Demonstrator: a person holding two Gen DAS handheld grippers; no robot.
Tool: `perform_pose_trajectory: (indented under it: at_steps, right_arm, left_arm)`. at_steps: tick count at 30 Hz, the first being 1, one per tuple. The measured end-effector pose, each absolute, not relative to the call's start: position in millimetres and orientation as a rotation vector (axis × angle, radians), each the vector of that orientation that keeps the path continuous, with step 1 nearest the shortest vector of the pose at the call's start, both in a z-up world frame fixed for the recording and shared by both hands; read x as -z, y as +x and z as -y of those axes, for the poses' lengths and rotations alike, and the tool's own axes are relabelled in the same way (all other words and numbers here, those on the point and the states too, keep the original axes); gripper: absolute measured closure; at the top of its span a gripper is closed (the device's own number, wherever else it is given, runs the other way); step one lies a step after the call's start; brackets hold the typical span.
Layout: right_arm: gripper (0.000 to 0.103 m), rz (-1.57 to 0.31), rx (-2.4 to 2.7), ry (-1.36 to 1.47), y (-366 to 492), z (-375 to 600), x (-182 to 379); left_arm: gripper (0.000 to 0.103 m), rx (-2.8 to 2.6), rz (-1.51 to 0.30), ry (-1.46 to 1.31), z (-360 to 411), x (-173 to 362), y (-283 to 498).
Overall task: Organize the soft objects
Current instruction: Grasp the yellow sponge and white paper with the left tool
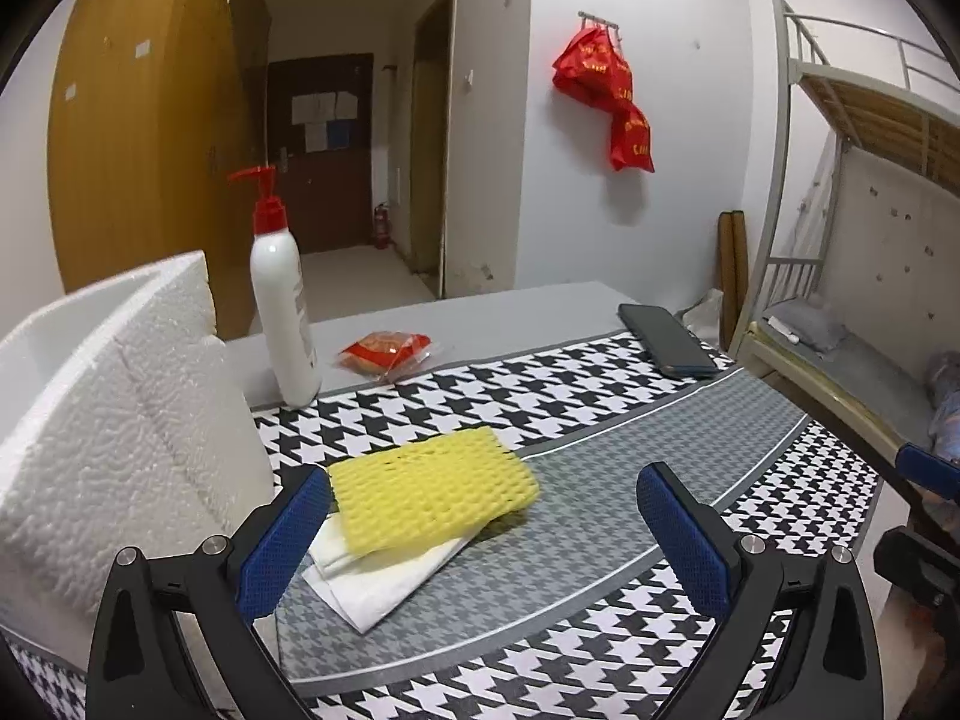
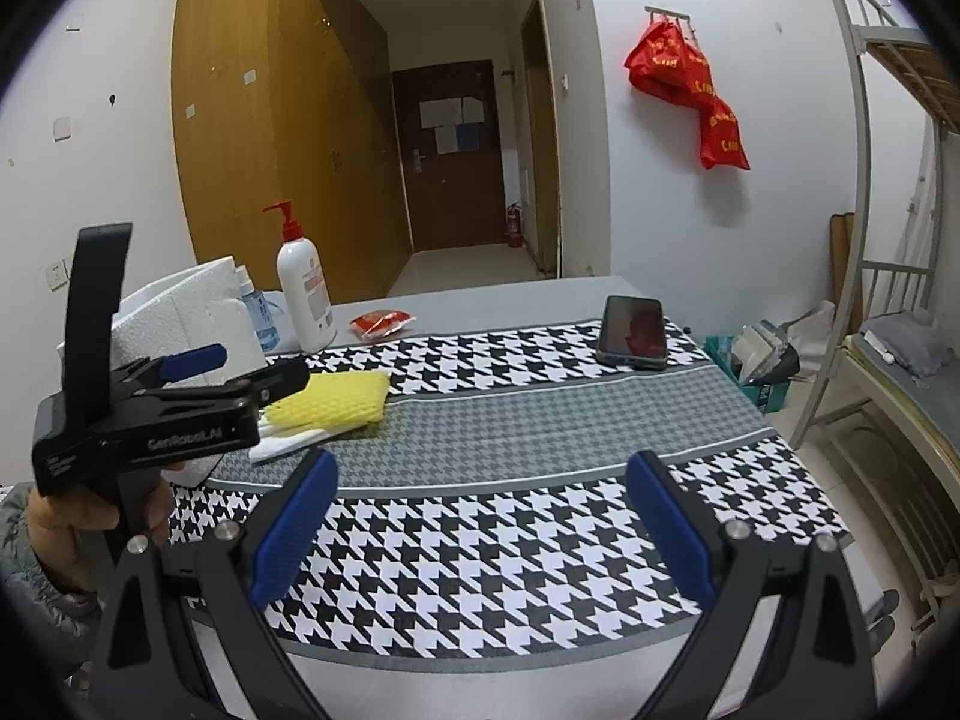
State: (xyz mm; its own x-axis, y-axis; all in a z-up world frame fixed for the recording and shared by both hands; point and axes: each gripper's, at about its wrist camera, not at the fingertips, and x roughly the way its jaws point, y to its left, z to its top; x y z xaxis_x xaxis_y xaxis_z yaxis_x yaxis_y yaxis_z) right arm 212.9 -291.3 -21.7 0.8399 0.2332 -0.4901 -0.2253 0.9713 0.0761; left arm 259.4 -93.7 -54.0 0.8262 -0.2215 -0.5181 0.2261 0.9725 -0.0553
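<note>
A yellow foam net sleeve [image 1: 433, 487] [image 2: 336, 399] lies on a folded white tissue [image 1: 384, 582] [image 2: 288, 445] on the houndstooth cloth. My left gripper [image 1: 480, 531] stands open just in front of them, its left fingertip beside the sleeve's near corner, nothing between the pads. In the right wrist view the left gripper's black body [image 2: 174, 408], held by a hand, sits over the tissue's left end. My right gripper [image 2: 480, 531] is open above the cloth, well right of the pile. A white foam box [image 1: 102, 414] [image 2: 180, 315] stands at the left.
A white pump bottle with a red top [image 1: 282, 306] [image 2: 303, 294], a red snack packet [image 1: 384, 351] [image 2: 380, 322] and a dark phone [image 1: 666, 339] [image 2: 633, 331] rest farther back. A small spray bottle [image 2: 255, 312] stands behind the box. A bunk bed [image 1: 852, 276] flanks the table's right.
</note>
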Motion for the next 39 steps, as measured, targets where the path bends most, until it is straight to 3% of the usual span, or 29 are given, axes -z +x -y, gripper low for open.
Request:
perform_pose_trajectory:
  at_steps: [10,14,25,29,32,36,39]
  right_arm:
    - [0.005,-0.566,-0.283,-0.009,226.3,284.8,32.7]
    - [0.005,-0.584,-0.298,-0.033,230.1,280.6,35.7]
    - [0.005,-0.627,-0.343,-0.043,246.5,270.0,48.5]
    - [0.005,-0.641,-0.359,-0.042,249.3,265.2,53.2]
    - [0.005,-0.647,-0.367,-0.040,250.9,264.0,55.4]
    - [0.005,-0.650,-0.375,-0.034,252.1,263.9,56.0]
    - [0.005,-0.651,-0.368,-0.036,253.4,264.5,54.9]
  left_arm:
    - [0.003,0.274,-0.648,0.046,92.3,75.9,276.1]
    - [0.015,0.216,-0.686,0.089,90.5,85.9,283.0]
    - [0.026,0.207,-0.780,0.109,87.5,104.5,291.8]
    - [0.043,0.200,-0.858,0.101,85.8,114.6,302.7]
    - [0.050,0.204,-0.875,0.108,86.4,117.2,305.0]
    - [0.084,0.264,-0.860,0.156,99.7,115.4,297.2]
    - [0.090,0.307,-0.863,0.158,103.2,115.8,293.6]
